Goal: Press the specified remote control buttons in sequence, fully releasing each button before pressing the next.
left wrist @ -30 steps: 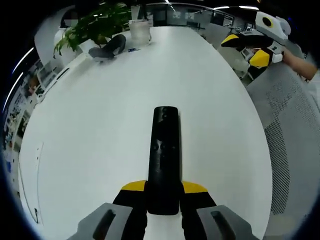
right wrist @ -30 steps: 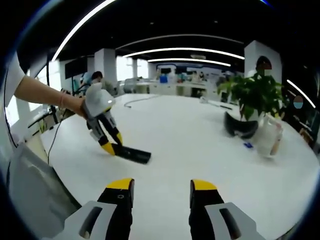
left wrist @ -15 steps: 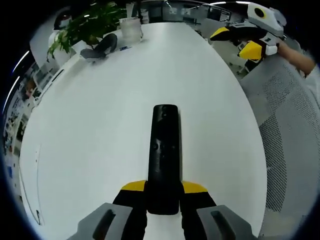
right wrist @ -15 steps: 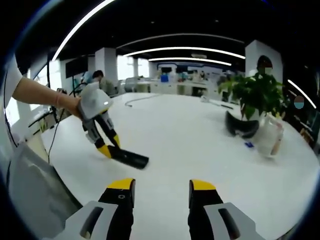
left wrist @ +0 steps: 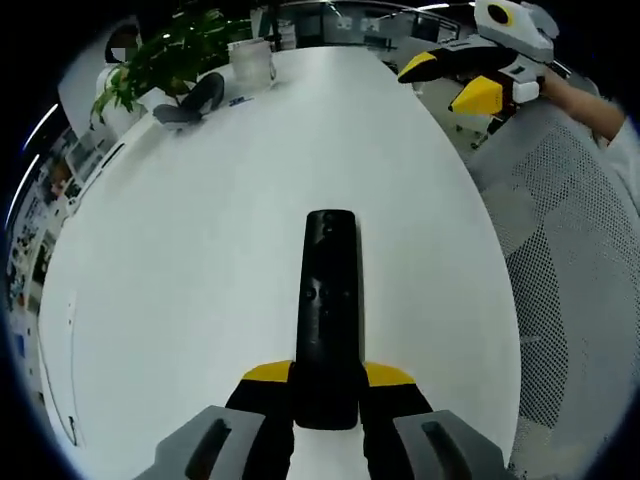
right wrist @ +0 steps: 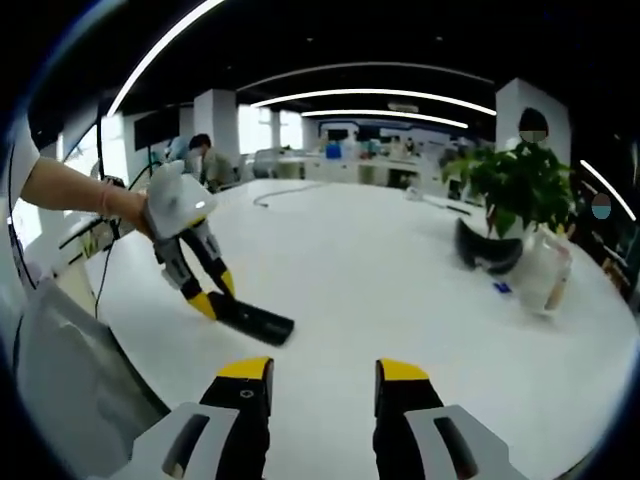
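A broad white table (left wrist: pixel 180 260) is carrying the scene, with a potted plant (right wrist: pixel 515 185), a dark headset-like object (right wrist: pixel 482 250) and a clear container (right wrist: pixel 545 270) standing at its far side. The black remote control (left wrist: pixel 330 315) is lying near the table's near edge, its near end clamped between the yellow tips of the left tongs (left wrist: pixel 328 385); in the right gripper view the left tongs (right wrist: pixel 205 300) are holding the same remote control (right wrist: pixel 252 322) flat on the surface. The right tongs (right wrist: pixel 312 372) are hovering above the table with jaws wide and empty, well apart from the remote. To do the pressing step well, the left tongs should probably be steadying the remote while one right jaw tip is descending squarely onto a single button, then lifting fully clear. Compared with half a second earlier, the right tongs (left wrist: pixel 460 75) are appearing slightly further left in the left gripper view, while the remote is staying gripped in the same pose.
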Available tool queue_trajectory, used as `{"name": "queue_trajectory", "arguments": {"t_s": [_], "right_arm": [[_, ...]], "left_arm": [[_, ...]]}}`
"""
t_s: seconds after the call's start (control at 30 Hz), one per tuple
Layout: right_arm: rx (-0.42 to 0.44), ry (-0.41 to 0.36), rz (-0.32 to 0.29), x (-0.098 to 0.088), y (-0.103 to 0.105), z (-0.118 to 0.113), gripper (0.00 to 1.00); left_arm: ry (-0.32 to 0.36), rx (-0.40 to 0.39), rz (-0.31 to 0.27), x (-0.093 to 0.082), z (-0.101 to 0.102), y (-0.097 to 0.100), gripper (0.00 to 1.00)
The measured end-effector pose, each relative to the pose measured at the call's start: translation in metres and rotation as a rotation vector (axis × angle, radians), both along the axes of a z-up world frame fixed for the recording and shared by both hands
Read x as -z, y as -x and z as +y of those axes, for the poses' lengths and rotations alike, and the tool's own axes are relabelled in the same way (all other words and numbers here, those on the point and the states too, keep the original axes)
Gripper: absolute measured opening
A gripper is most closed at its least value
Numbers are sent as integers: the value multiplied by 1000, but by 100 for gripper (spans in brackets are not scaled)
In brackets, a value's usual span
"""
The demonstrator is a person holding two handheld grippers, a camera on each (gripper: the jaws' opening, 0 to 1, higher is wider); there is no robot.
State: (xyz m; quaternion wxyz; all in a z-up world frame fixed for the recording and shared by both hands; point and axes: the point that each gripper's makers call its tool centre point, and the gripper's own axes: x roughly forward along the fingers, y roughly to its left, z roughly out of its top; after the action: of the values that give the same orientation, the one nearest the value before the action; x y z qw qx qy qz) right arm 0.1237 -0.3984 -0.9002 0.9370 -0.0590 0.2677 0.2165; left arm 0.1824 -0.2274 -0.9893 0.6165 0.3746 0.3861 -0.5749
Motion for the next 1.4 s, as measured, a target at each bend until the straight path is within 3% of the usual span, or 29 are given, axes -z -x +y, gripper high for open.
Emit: {"name": "queue_trajectory", "arguments": {"t_s": [1.4], "right_arm": [[-30, 3, 25, 4, 4, 4, 34]], "left_arm": [[6, 1, 5, -1, -5, 50, 23]]}}
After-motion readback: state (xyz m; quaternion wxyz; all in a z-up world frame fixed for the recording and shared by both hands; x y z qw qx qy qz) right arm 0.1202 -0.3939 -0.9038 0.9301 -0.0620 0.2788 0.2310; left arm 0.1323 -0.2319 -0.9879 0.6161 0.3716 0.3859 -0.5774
